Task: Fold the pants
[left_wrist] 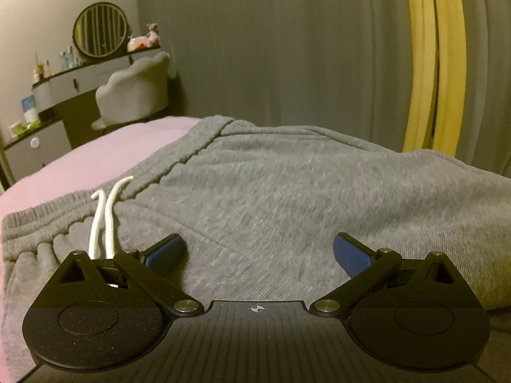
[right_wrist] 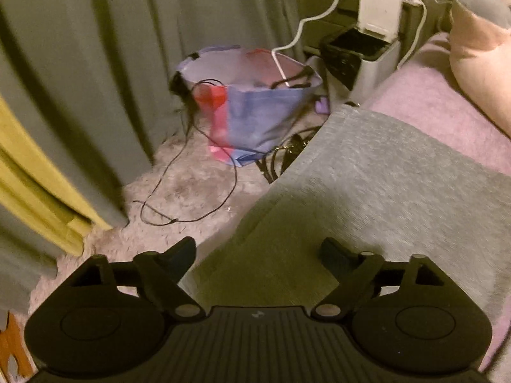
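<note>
The grey sweatpants [left_wrist: 255, 191] lie spread on the bed [left_wrist: 95, 156], over its pink cover. In the left wrist view the elastic waistband [left_wrist: 48, 220] runs from 9 o'clock up toward 11 o'clock, with the white drawstring [left_wrist: 105, 214] trailing down toward the left claw [left_wrist: 258, 252]. That claw hovers low over the hip area, jaws spread wide, holding nothing.

The right claw [right_wrist: 258, 255] is likewise wide open and empty, above the leg fabric near the bed's edge; the legs [right_wrist: 383, 175] stretch away toward 1 o'clock, with the rug [right_wrist: 191, 191] at 10 o'clock.

The cloth looks like thick knit fleece: soft, limp, moderately light, not slippery and not fragile. It will likely drape and sag when lifted, so a pinch through all layers should hold well. The ribbed waistband is the firmest place for the left claw, clear of the drawstring; for the right, the outer side seam or the cuff end of the legs seems best. No fold appears made yet.
</note>
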Tool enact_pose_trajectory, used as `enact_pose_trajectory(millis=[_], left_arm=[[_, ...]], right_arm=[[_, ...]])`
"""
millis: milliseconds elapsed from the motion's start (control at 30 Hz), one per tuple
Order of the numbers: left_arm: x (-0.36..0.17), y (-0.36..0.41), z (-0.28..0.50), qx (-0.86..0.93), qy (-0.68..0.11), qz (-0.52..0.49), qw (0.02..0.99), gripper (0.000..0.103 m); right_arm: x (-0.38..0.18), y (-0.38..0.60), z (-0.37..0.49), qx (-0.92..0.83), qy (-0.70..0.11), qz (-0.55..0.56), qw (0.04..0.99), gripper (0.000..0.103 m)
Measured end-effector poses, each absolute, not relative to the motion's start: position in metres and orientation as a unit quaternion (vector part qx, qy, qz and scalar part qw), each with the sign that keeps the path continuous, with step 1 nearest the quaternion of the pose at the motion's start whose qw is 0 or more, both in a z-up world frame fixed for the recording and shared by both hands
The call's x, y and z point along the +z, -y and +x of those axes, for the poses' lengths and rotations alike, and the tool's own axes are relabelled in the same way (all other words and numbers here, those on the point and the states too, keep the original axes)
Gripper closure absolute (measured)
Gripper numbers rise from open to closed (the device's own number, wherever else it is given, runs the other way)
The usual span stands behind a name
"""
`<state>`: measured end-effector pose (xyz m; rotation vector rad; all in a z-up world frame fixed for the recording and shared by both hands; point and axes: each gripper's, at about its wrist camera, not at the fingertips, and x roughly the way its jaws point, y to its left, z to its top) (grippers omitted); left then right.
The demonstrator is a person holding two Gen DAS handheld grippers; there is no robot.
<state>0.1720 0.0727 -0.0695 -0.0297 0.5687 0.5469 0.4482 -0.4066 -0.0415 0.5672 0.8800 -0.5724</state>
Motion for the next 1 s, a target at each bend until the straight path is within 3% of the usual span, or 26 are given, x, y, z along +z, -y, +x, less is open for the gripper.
enact_pose_trajectory(millis=[33, 167, 267, 367, 400, 433, 600, 733, 800, 867, 1000], left_arm=[[-0.07, -0.072, 0.172, 0.267, -0.276, -0.014, 0.923, 0.0], [-0.071, -0.073, 0.172, 0.266, -0.275, -0.018, 0.924, 0.0], [-0.071, -0.075, 0.173, 0.265, -0.275, -0.022, 0.924, 0.0], [-0.071, -0.075, 0.173, 0.264, -0.276, -0.025, 0.924, 0.0], [-0.071, -0.076, 0.173, 0.263, -0.277, -0.026, 0.924, 0.0], [-0.071, -0.076, 0.173, 0.263, -0.277, -0.029, 0.924, 0.0], [-0.07, -0.082, 0.173, 0.256, -0.282, -0.046, 0.923, 0.0], [-0.069, -0.085, 0.173, 0.254, -0.285, -0.056, 0.923, 0.0], [-0.069, -0.086, 0.173, 0.253, -0.286, -0.059, 0.922, 0.0], [-0.069, -0.086, 0.173, 0.252, -0.286, -0.062, 0.922, 0.0], [-0.068, -0.089, 0.172, 0.247, -0.286, -0.072, 0.923, 0.0]], right_arm=[[-0.045, 0.406, 0.454, -0.275, -0.419, 0.267, 0.823, 0.006], [-0.06, 0.391, 0.479, -0.304, -0.457, 0.191, 0.814, 0.004], [-0.067, 0.382, 0.482, -0.325, -0.462, 0.138, 0.813, 0.014], [-0.057, 0.384, 0.474, -0.334, -0.441, 0.136, 0.822, 0.059], [-0.052, 0.385, 0.469, -0.324, -0.437, 0.137, 0.828, 0.08], [-0.048, 0.387, 0.465, -0.313, -0.433, 0.143, 0.833, 0.089], [-0.013, 0.4, 0.399, -0.269, -0.36, 0.192, 0.872, 0.093], [0.006, 0.411, 0.278, -0.249, -0.272, 0.264, 0.891, 0.093], [-0.005, 0.412, 0.216, -0.257, -0.258, 0.296, 0.883, 0.093], [-0.027, 0.41, 0.167, -0.276, -0.269, 0.307, 0.87, 0.102], [-0.071, 0.426, 0.108, -0.304, -0.308, 0.344, 0.833, 0.103]])
